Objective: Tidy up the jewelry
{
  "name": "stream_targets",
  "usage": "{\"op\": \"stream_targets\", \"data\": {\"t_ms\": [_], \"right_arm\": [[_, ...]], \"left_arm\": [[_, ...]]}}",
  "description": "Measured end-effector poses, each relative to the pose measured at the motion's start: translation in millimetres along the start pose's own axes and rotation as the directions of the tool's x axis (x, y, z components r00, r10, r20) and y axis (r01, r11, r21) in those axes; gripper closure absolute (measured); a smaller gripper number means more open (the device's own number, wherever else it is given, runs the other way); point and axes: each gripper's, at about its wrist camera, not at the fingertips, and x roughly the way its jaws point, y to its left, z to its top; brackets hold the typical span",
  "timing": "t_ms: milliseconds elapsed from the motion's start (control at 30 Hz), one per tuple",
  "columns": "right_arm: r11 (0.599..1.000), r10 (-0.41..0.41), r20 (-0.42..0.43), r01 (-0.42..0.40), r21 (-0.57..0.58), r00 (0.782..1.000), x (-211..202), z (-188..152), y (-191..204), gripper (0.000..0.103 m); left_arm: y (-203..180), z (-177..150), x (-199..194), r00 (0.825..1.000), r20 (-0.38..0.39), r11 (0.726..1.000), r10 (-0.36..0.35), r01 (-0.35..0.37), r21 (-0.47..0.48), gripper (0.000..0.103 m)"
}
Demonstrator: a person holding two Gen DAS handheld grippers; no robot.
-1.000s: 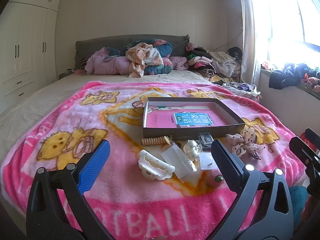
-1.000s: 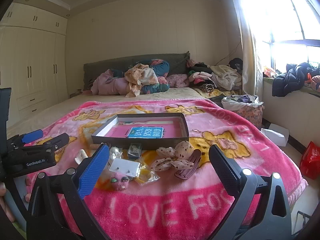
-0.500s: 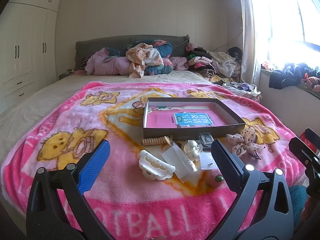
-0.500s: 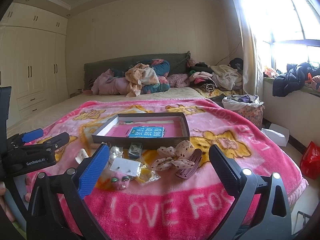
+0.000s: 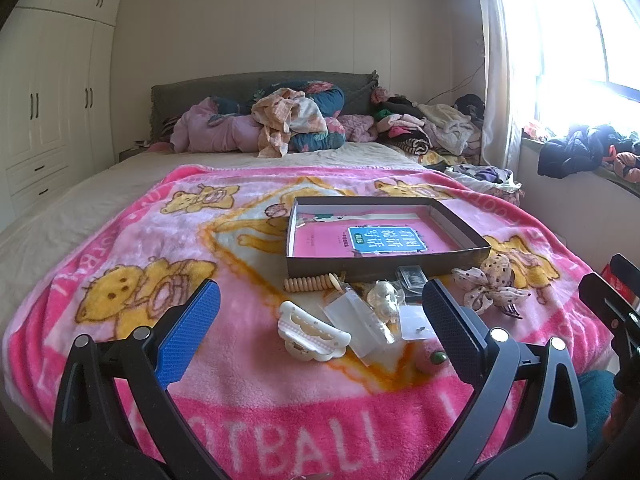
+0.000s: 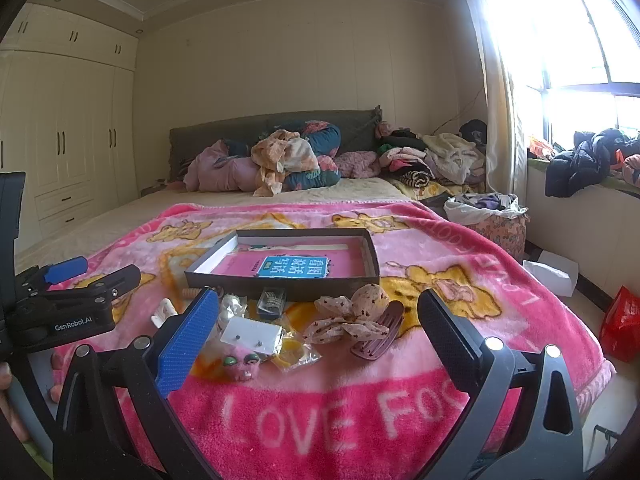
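Note:
A shallow dark box with a pink and blue book inside lies on the pink blanket. In front of it lie a white hair claw, a beaded bracelet, clear packets, an earring card, a spotted fabric bow, a mauve hair clip and a pink figure with green eyes. My left gripper is open above the claw and packets. My right gripper is open above the bow and card.
The pink teddy-bear blanket covers the bed's near half. Piled clothes lie by the headboard. A wardrobe stands at the left, and a window ledge with clothes at the right. A red bag is on the floor.
Both grippers have barely shifted; the items on the blanket have not moved.

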Motion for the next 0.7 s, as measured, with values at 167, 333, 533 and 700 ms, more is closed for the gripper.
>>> {"op": "stream_targets", "data": {"t_ms": [167, 333, 533, 700], "right_arm": [[1.000, 0.001, -0.003, -0.001, -0.001, 1.000, -1, 1, 1, 0.006], [1.000, 0.004, -0.006, -0.004, -0.005, 1.000, 0, 1, 1, 0.006], [1.000, 0.009, -0.016, -0.009, -0.009, 1.000, 3, 0, 3, 0.006], [0.999, 0.025, -0.033, -0.026, -0.023, 0.999, 8, -1, 10, 0.006]], "left_arm": [[1, 1, 0, 1.000, -0.001, 1.000, -0.001, 0.001, 0.000, 0.011], [1, 0, 0, 1.000, -0.001, 1.000, -0.001, 0.001, 0.001, 0.011], [7, -1, 3, 1.000, -0.012, 1.000, 0.001, -0.001, -0.008, 0.011], [16, -4, 12, 0.999, -0.038, 1.000, 0.008, -0.009, -0.023, 0.011]]}}
